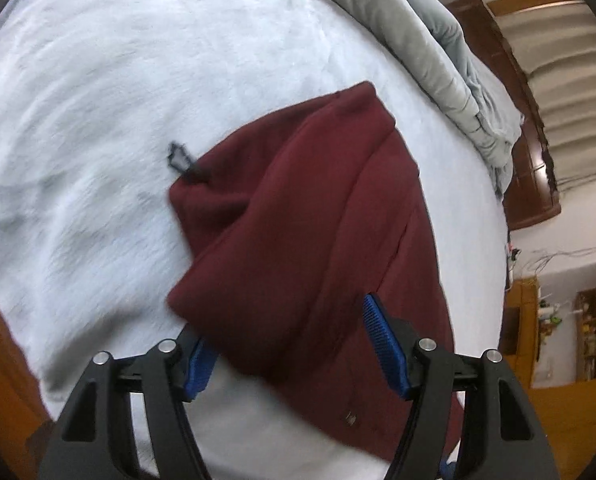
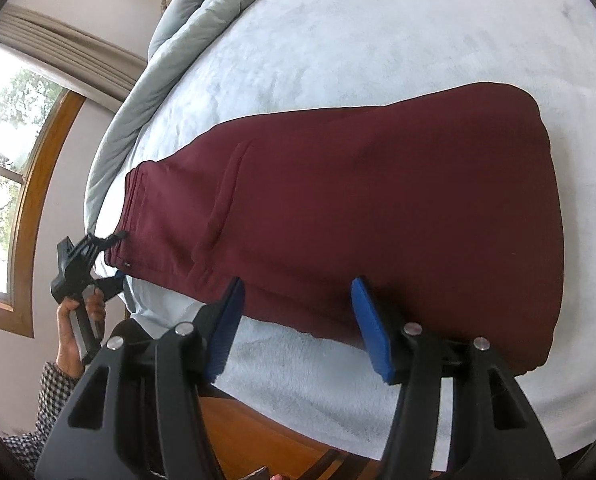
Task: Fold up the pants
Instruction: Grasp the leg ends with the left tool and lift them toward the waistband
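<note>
While both hand-held grippers (image 1: 293, 352) (image 2: 298, 324) gape wide and empty, soft maroon pants (image 2: 378, 208) lie folded on fleecy bedding (image 2: 378, 32).

A bed covered in pale blue fleece (image 2: 378, 32) carries folded maroon pants (image 2: 378, 208) and a bunched grey-green quilt (image 2: 185, 36) along its far edge

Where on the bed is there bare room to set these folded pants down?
Bare light blanket lies open beyond the maroon pants, up to the bunched grey comforter. A narrow bare strip runs between the pants and the bed's near edge. It is crowded by the waistband, near the left claw.
</note>
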`<state>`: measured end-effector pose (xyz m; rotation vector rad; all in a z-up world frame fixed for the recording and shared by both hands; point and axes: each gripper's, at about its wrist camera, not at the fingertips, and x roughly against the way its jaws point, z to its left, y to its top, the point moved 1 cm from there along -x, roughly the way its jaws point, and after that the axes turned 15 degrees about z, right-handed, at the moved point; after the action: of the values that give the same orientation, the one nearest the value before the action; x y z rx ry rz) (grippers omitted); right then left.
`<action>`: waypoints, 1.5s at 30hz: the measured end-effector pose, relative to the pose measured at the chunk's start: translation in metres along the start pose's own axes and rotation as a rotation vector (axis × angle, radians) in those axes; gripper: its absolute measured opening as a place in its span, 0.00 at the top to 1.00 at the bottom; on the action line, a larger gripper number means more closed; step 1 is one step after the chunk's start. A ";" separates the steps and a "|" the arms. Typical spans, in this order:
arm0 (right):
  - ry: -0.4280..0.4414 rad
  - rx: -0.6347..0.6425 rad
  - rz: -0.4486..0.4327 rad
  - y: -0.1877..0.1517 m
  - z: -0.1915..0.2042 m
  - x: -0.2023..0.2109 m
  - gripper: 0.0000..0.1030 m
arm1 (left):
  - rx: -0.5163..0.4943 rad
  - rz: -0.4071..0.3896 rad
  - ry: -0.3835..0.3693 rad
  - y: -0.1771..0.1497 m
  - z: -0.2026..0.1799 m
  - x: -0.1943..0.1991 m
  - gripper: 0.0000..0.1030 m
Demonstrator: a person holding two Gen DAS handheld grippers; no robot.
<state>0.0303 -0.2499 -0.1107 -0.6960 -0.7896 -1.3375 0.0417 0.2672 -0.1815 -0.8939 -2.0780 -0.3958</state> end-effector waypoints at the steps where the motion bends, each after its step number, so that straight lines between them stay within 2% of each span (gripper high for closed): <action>1: -0.003 0.001 0.002 0.000 0.000 -0.001 0.46 | 0.002 0.000 0.004 0.000 -0.001 0.001 0.34; 3: -0.005 0.002 0.006 0.001 -0.001 -0.002 0.46 | -0.014 -0.010 -0.024 0.000 -0.010 0.006 0.34; 6: 0.005 -0.003 0.005 0.002 -0.004 -0.003 0.46 | -0.136 -0.069 -0.171 -0.007 -0.031 0.026 0.36; 7: 0.006 -0.008 0.007 0.002 -0.005 -0.003 0.46 | -0.153 -0.079 -0.164 -0.007 -0.036 0.027 0.36; 9: 0.009 -0.019 0.009 0.004 -0.007 -0.004 0.46 | -0.147 -0.060 -0.063 0.000 -0.037 0.017 0.35; 11: 0.010 -0.022 0.009 0.004 -0.007 -0.004 0.46 | -0.069 -0.028 0.012 0.011 -0.026 -0.001 0.31; 13: 0.008 -0.016 0.011 0.004 -0.008 -0.004 0.46 | -0.019 -0.013 0.006 0.019 -0.016 -0.014 0.31; 15: 0.008 -0.014 0.015 0.004 -0.009 -0.004 0.46 | -0.018 -0.033 -0.004 0.020 -0.016 -0.016 0.32; 16: 0.010 -0.015 0.015 0.004 -0.010 -0.004 0.46 | -0.030 -0.043 -0.010 0.020 -0.019 -0.015 0.34; 18: 0.013 -0.016 0.019 0.005 -0.011 -0.005 0.46 | -0.058 -0.061 0.026 0.019 -0.029 -0.012 0.54; 20: 0.020 -0.022 0.016 0.005 -0.012 -0.004 0.46 | -0.070 -0.076 0.024 0.018 -0.031 -0.007 0.68; 23: 0.031 -0.029 0.016 0.005 -0.014 -0.003 0.45 | -0.066 -0.060 0.060 0.019 -0.027 -0.011 0.70; 26: 0.058 -0.042 0.000 0.004 -0.014 0.005 0.44 | -0.049 -0.057 0.046 0.021 -0.027 -0.010 0.71; 28: 0.076 -0.039 -0.017 0.002 -0.015 0.015 0.35 | -0.081 -0.078 0.038 0.016 -0.034 -0.003 0.74; 32: 0.054 -0.020 -0.057 -0.004 -0.016 0.037 0.34 | -0.175 -0.132 0.000 0.003 -0.059 0.010 0.76; 36: 0.062 -0.030 -0.099 -0.010 -0.025 0.056 0.34 | -0.319 -0.172 -0.012 -0.016 -0.105 0.018 0.76; 41: 0.079 -0.066 -0.121 -0.014 -0.039 0.064 0.34 | -0.516 -0.176 0.003 -0.053 -0.164 0.013 0.76; 45: 0.089 -0.069 -0.134 -0.015 -0.042 0.067 0.34 | -0.613 -0.167 0.044 -0.082 -0.188 0.004 0.76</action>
<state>0.0230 -0.3239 -0.0800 -0.6426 -0.7314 -1.5125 0.0876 0.1084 -0.0606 -1.0402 -2.0213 -1.1740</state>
